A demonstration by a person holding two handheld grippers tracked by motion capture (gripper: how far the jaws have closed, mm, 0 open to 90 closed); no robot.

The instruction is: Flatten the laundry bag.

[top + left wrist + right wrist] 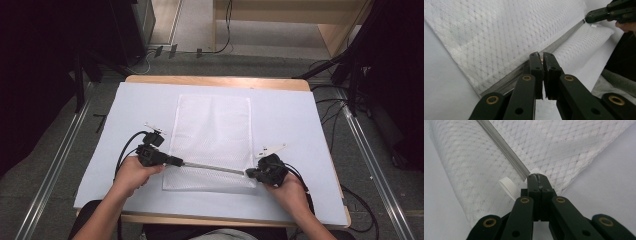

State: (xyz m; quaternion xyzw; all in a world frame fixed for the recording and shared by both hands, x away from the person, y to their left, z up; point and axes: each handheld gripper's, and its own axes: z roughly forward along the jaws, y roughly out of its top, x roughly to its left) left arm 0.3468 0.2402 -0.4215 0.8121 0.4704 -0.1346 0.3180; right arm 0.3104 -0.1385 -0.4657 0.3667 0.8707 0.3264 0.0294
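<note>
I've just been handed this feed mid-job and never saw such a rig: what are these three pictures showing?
No robot here: a person holds a hand-held gripper in each hand. The high view looks down on the table; the other two pictures come from cameras riding on each gripper, looking along its black fingers. On the table's pale cover lies a white mesh bag with a grey zipper across its near end. The left gripper is shut at one end of the zipper, on what looks like the small metal pull. The right gripper is shut on the bag's edge at the zipper's other end, beside a white ribbed loop.

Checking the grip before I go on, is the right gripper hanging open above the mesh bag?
No, the right gripper is shut on the mesh bag at its zipper end.
</note>
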